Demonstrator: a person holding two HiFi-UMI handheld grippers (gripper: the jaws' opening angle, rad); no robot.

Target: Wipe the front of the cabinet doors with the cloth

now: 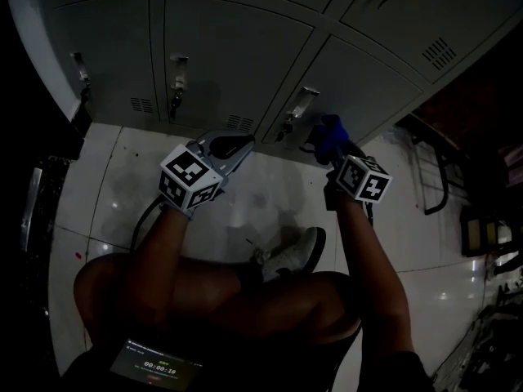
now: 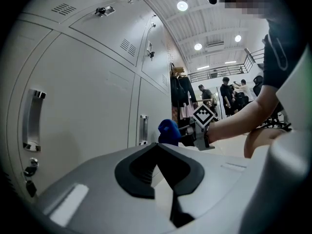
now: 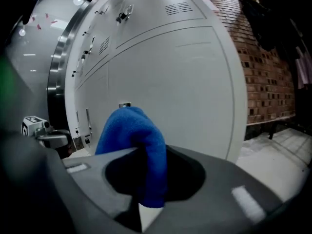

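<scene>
Pinching the blue cloth [image 3: 134,135] in my right hand-held gripper [image 1: 335,153], I am holding it close to a low cabinet door [image 3: 185,82], near its handle [image 1: 298,104]; my left hand-held gripper [image 2: 157,146] is hovering alongside, jaws pressed together, empty

One blue cloth [image 1: 328,131], right up against the grey metal cabinet doors [image 1: 221,47]. Three metal door handles [image 1: 298,104] across that cabinet front. Two grey two-jaw grippers before the cabinet: left gripper [image 1: 233,147], right gripper [image 1: 337,158]. One white sneaker [image 1: 294,256], further back from the cabinet.
</scene>
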